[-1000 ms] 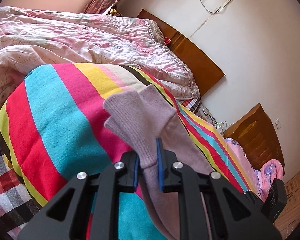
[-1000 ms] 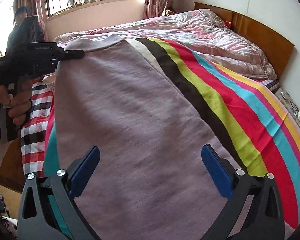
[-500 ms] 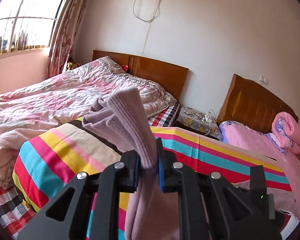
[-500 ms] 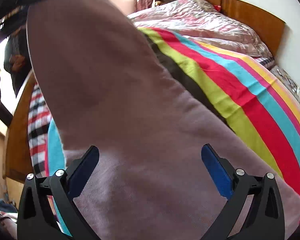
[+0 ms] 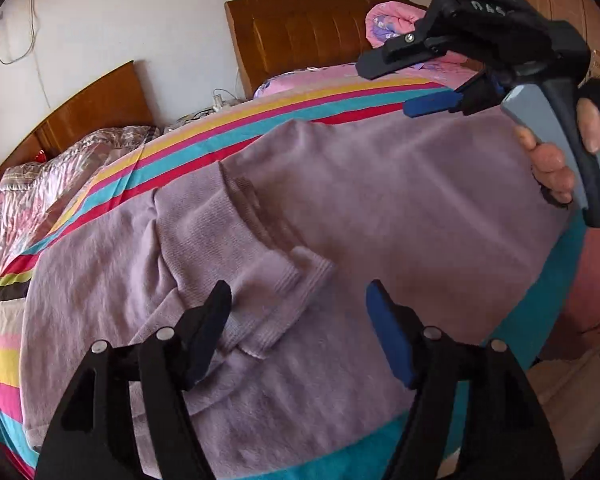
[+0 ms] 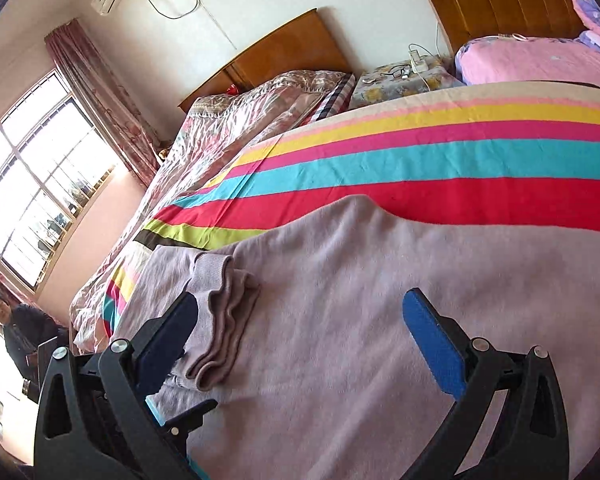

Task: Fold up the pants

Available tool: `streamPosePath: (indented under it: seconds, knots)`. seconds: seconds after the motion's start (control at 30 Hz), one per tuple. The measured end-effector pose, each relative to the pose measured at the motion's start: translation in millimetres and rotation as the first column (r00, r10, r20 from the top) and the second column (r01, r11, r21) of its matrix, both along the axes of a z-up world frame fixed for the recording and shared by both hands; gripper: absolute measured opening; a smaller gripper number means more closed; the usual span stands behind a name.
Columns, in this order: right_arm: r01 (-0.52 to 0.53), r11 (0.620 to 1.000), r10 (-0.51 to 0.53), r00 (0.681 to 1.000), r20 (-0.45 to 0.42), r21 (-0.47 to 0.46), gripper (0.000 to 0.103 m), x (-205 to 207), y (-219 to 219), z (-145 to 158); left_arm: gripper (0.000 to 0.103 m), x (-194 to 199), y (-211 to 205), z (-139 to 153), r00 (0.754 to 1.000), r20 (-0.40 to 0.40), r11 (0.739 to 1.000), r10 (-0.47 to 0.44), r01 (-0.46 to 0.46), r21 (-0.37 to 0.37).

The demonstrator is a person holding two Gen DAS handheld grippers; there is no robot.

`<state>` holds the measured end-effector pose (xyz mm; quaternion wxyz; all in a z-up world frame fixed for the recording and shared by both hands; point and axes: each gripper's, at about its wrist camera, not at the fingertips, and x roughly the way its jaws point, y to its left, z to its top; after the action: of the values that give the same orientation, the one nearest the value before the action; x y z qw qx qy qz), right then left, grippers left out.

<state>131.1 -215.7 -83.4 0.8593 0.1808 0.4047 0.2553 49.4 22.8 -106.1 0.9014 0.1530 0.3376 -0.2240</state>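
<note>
Left gripper (image 5: 300, 320) jaws have just been opened, wide apart now, nothing pinched; ribbed cuffs (image 5: 284, 292) lie loose underneath. Right gripper (image 6: 304, 332) is spread wide too, empty. Lilac pants (image 5: 360, 208) are laid folded over on the striped blanket (image 6: 440, 160), with a wooden headboard (image 5: 300, 36) seen behind.

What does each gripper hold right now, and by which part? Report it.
Nothing. The left gripper has just opened, its jaws apart above the ribbed cuffs of the pants. The right gripper is open too.
</note>
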Motion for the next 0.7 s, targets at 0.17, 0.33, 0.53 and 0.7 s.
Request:
streamPosePath:
  seconds: [0.17, 0.33, 0.53, 0.7]
  knots:
    - [-0.145, 0.988, 0.148, 0.987, -0.066, 0.049, 0.099, -15.8, 39.3, -9.2, 0.091, -32.0, 65.3, 32.1, 0.98, 0.117, 0.985, 0.158, -0.148, -0.091]
    - [-0.334, 0.938, 0.345, 0.919, -0.192, 0.088, 0.088, -44.2, 101.4, -30.3, 0.094, -36.4, 169.0, 18.6, 0.857, 0.048, 0.848, 0.513, -0.497, -0.181]
    - [-0.32, 0.945, 0.328, 0.914, -0.239, 0.072, 0.083, -32.0, 139.2, -34.8, 0.094, -51.3, 208.6, 5.3, 0.832, 0.01, 0.82, 0.554, -0.544, -0.177]
    - [-0.237, 0.971, 0.239, 0.937, -0.254, 0.038, 0.041, -12.3, 156.6, -38.3, 0.094, -50.4, 205.4, -9.8, 0.842, -0.009, 0.827, 0.54, -0.532, -0.183]
